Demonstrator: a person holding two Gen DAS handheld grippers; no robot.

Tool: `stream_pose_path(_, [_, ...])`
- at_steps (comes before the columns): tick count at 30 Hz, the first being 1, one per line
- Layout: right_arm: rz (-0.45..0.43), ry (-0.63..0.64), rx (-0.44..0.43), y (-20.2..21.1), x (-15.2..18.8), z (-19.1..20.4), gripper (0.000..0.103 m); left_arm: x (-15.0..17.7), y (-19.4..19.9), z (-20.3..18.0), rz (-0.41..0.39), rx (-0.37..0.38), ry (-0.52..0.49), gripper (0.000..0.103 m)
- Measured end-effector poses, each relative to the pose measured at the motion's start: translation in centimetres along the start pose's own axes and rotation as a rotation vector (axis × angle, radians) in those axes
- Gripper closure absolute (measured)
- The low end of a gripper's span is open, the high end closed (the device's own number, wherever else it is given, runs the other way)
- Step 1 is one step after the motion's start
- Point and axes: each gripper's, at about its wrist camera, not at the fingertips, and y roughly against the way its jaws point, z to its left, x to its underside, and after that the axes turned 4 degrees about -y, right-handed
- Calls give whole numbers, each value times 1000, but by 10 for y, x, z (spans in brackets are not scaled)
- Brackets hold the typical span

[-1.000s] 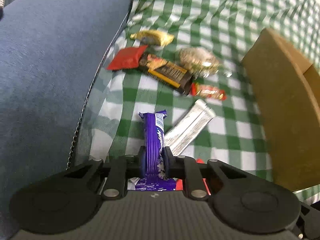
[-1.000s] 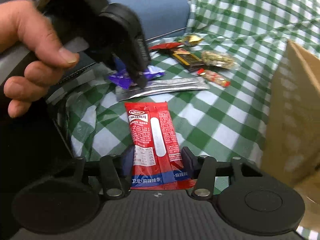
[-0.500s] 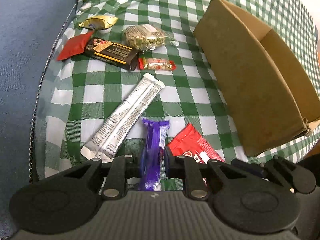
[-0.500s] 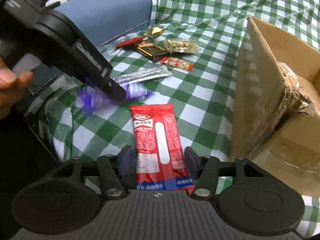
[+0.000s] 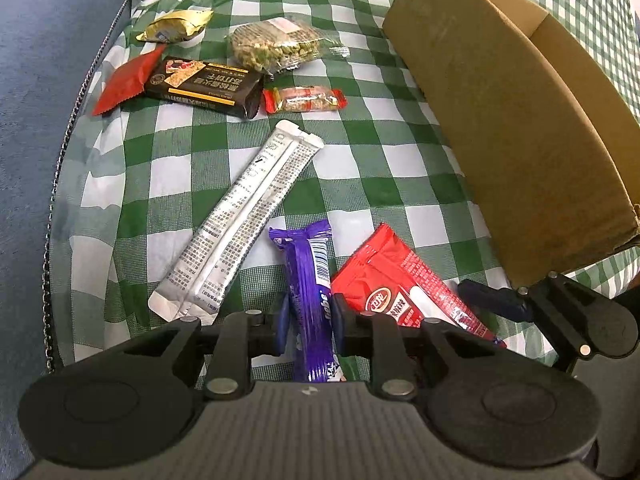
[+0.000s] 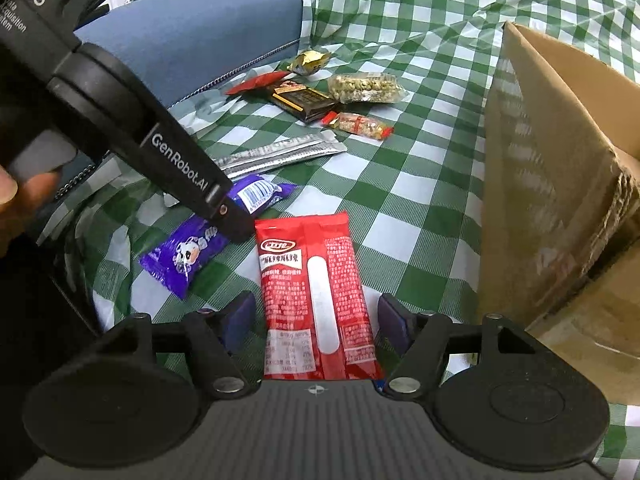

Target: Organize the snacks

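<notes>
Snacks on checked cloth (image 5: pixel 352 168), two grippers low at 6 o'clock.

Left gripper (image 5: pixel 308 322): jaws just eased wider, purple bar (image 5: pixel 310 292) between them, pads close at its sides, grip uncertain. Right gripper (image 6: pixel 316 318): jaws just opened, standing clear of the red packet (image 6: pixel 316 288) lying flat between them. Silver stick (image 5: pixel 240 224) at 11 o'clock of the bar; box (image 5: pixel 508 120) at 2 o'clock.

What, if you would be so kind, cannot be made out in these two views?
- Cardboard box contents: both views, its own walls hide them.
- Purple bar near end: left wrist view, under the camera body.
- Red packet near end: right wrist view, likewise.
- Silver sachet end: right wrist view, behind the left tongs.
</notes>
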Motion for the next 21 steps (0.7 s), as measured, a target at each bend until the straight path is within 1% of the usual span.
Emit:
stream_pose_path(4, [-5, 7, 6, -1, 0, 0, 36, 0, -1, 0, 2, 1, 1, 78])
stream_pose_path(6, [-19, 16, -3, 0, 1, 1, 47, 0, -1, 0, 1, 2, 1, 78])
stream_pose_path(9, [-25, 21, 2, 1, 0, 1, 52, 0, 0, 0, 0, 0, 0, 78])
stream_pose_path(14, [-30, -11, 49, 3, -2, -5, 53, 0, 0, -1, -1, -4, -5, 78])
stream_pose_path(17, [-15, -34, 51, 1, -1, -10, 52, 0, -1, -1, 1, -7, -9, 78])
stream_pose_path(21, [-13, -30, 47, 1, 0, -9, 51, 0, -2, -3, 3, -20, -30, 78])
